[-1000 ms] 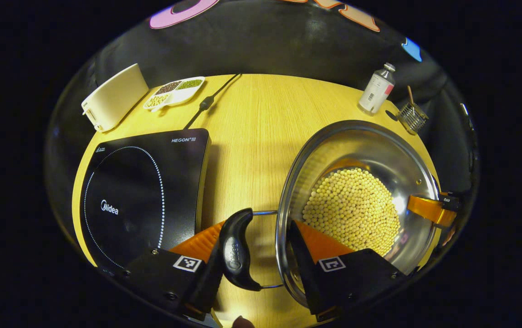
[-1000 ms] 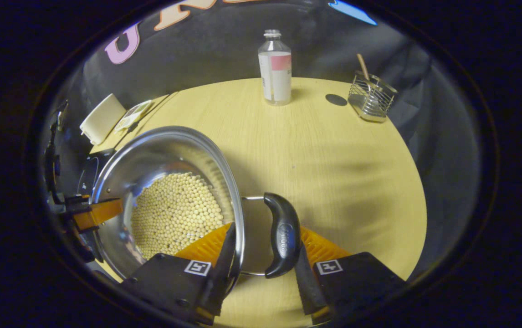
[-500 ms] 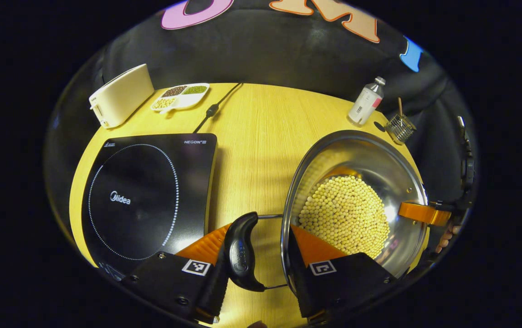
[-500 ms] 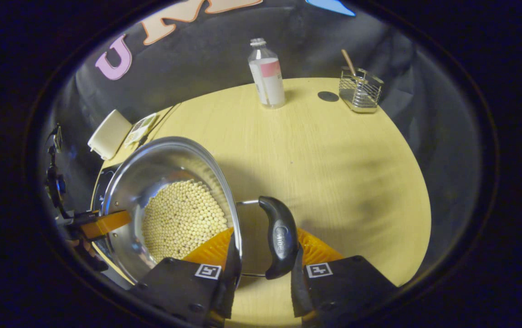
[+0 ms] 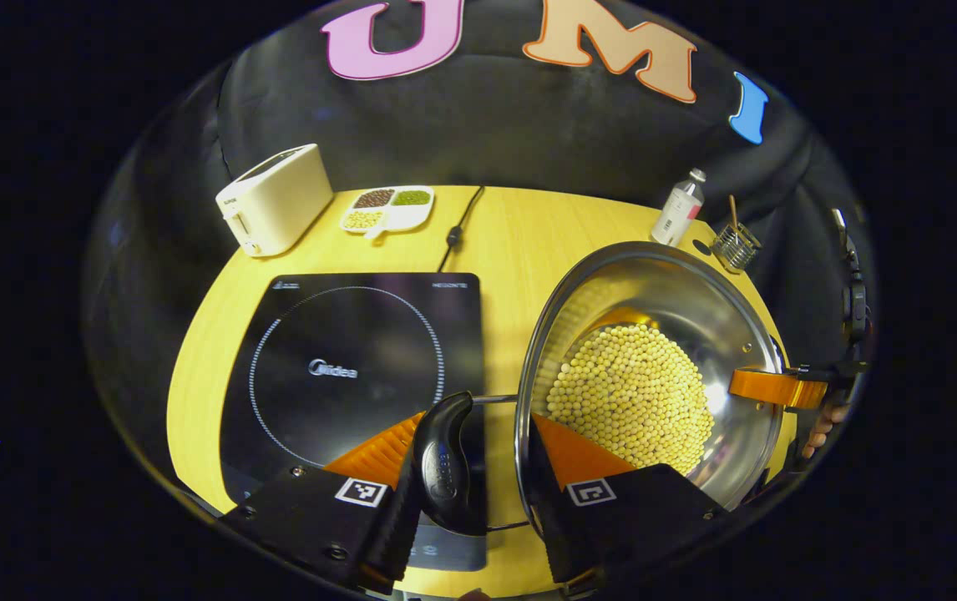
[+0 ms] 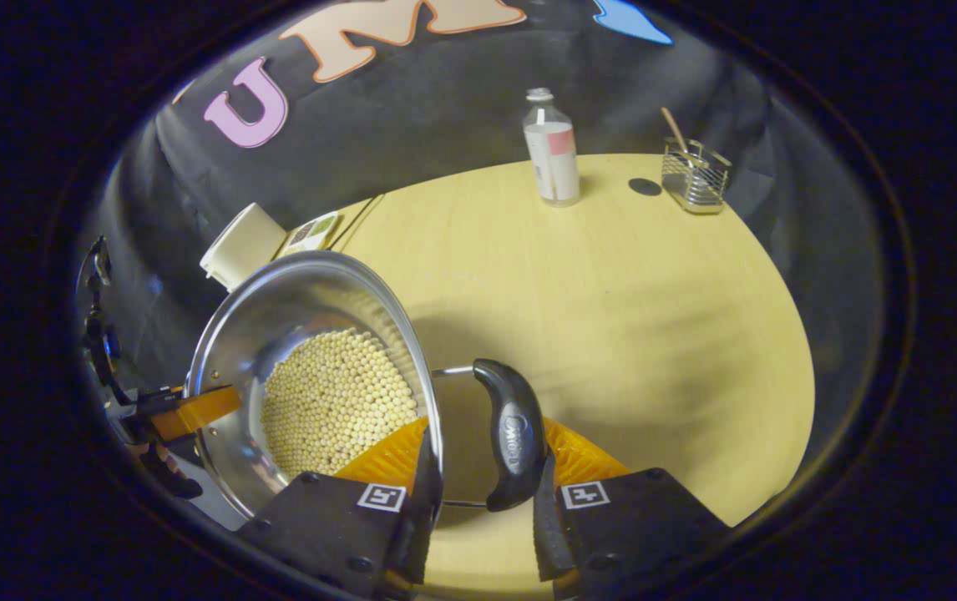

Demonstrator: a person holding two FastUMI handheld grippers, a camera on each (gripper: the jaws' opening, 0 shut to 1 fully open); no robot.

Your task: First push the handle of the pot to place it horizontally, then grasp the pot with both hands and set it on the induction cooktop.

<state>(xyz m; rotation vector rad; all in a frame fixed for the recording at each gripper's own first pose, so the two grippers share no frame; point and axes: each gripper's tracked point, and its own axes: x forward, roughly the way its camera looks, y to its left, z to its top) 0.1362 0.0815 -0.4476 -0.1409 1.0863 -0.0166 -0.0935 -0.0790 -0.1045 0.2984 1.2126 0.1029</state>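
Both grippers (image 5: 474, 480) (image 6: 478, 492) squeeze the shiny round metal pot (image 5: 654, 284) at its side handles, keeping it level beside the flat black cooktop (image 5: 345, 351).

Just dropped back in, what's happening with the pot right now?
A person holds the steel pot, filled with pale beans, with both hand-held grippers. The left hand-held gripper has one finger outside the black side handle and one inside the rim; the right hand-held gripper grips the opposite handle the same way. The left handle now hangs over the near edge of the induction cooktop; the pot is not yet set on it.
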